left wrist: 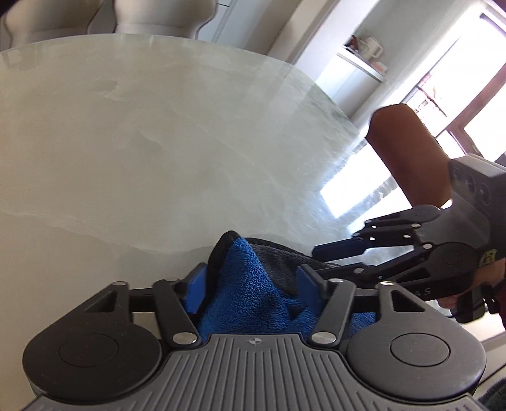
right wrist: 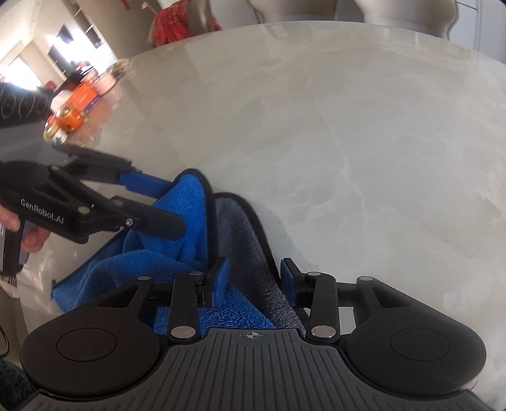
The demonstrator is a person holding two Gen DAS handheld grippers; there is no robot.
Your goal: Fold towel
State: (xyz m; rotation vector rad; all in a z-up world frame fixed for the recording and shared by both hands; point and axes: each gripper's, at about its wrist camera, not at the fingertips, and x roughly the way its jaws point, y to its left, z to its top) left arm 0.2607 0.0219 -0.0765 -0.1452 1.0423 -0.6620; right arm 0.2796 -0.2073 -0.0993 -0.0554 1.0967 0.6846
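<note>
The towel (left wrist: 249,284) is blue on one side and grey on the other, with a black hem. It lies bunched on the pale marble table (left wrist: 142,142). My left gripper (left wrist: 251,284) has its jaws open either side of a raised blue corner. In the right wrist view the left gripper (right wrist: 175,202) straddles that same blue corner (right wrist: 189,202). My right gripper (right wrist: 254,278) is open around the grey part of the towel (right wrist: 249,253). The right gripper (left wrist: 319,259) also shows at the right of the left wrist view, fingers apart over the towel.
Orange jars and boxes (right wrist: 79,104) stand at the table's far left edge in the right wrist view. Pale chairs (left wrist: 158,19) stand behind the table. A shelf with a mug (left wrist: 370,50) and bright windows lie beyond the table's right edge.
</note>
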